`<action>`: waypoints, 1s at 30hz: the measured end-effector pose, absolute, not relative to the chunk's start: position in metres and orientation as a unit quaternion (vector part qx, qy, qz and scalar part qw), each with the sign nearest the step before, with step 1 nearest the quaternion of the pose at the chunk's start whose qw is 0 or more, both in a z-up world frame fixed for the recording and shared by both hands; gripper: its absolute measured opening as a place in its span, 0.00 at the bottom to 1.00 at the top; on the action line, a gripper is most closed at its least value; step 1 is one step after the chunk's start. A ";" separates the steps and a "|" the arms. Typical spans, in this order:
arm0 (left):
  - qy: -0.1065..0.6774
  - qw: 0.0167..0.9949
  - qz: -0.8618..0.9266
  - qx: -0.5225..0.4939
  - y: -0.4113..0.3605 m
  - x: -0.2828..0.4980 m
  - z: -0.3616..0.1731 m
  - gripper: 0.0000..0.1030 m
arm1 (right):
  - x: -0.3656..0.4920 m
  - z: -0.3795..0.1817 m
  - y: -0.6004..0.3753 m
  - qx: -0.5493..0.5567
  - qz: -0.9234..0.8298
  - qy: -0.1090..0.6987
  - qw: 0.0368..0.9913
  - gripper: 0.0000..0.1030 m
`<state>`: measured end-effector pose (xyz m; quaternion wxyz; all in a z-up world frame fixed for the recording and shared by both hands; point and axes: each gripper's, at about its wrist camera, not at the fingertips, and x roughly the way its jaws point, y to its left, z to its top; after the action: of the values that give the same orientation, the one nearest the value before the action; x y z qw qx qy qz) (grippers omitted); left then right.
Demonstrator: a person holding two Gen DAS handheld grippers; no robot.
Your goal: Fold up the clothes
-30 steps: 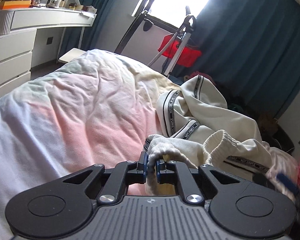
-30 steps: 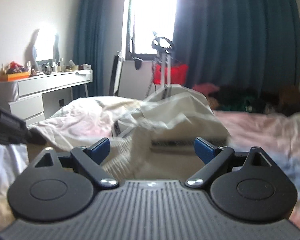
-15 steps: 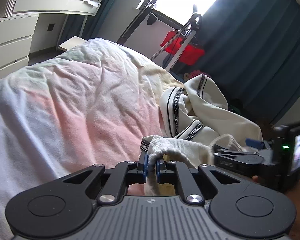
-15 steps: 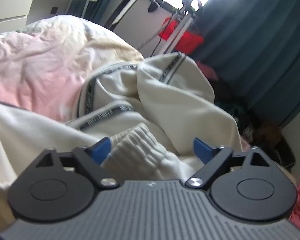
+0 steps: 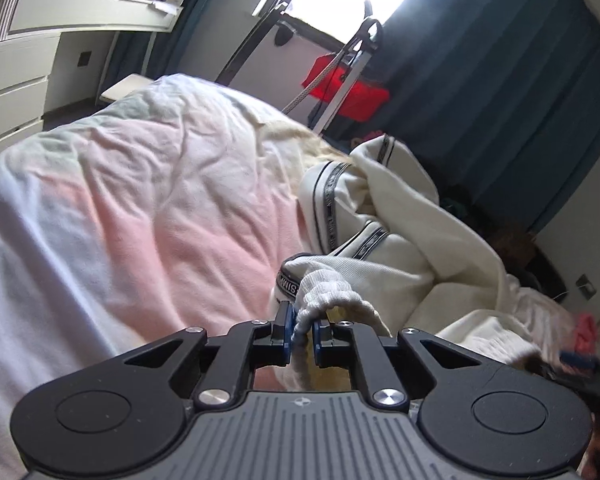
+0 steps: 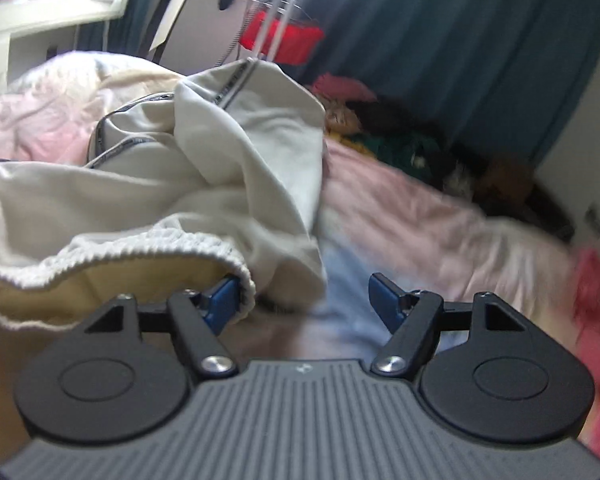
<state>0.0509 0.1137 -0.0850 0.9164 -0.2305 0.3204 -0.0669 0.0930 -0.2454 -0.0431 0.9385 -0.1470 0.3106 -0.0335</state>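
Note:
A cream garment point(image 5: 396, 216) with black logo-tape stripes lies crumpled on the bed. My left gripper point(image 5: 301, 330) is shut on its white ribbed hem point(image 5: 324, 292), which bunches up between the blue pads. In the right wrist view the same garment point(image 6: 228, 152) fills the left half, its ribbed hem point(image 6: 148, 248) running across in front. My right gripper point(image 6: 302, 300) is open; its left pad point(image 6: 220, 300) touches the end of the ribbed hem, its right pad point(image 6: 384, 294) is over bare bedding. The right gripper's blue tip shows blurred at the far right of the left wrist view point(image 5: 578, 360).
A pink and white duvet point(image 5: 140, 208) covers the bed. A white dresser point(image 5: 28, 52) stands at the far left, a red bag on a metal frame point(image 5: 348, 88) by the window, dark blue curtains point(image 5: 480, 80) behind. Dark clothes point(image 6: 404, 148) and pink cloth point(image 6: 592, 280) lie at the right.
My right gripper has swung right and down, from over the ribbed hem to its end, with bare bedding now between the pads. My left gripper still grips the hem.

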 end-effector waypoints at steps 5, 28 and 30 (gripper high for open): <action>0.338 0.915 -0.060 -0.214 0.112 0.043 -0.088 0.14 | 0.058 -0.070 -0.258 -0.106 -0.030 0.320 0.941 0.70; 0.342 0.921 -0.038 -0.182 0.095 0.048 -0.094 0.22 | 0.060 -0.078 -0.255 0.047 0.036 0.220 0.974 0.12; 0.344 0.920 -0.044 -0.184 0.096 0.047 -0.092 0.22 | 0.049 -0.066 -0.263 0.065 0.036 0.213 0.974 0.12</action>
<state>0.0466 0.0960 -0.0921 0.9197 -0.1841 0.3438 -0.0443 0.0488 -0.2631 -0.0660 0.9743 0.0649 0.2127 0.0364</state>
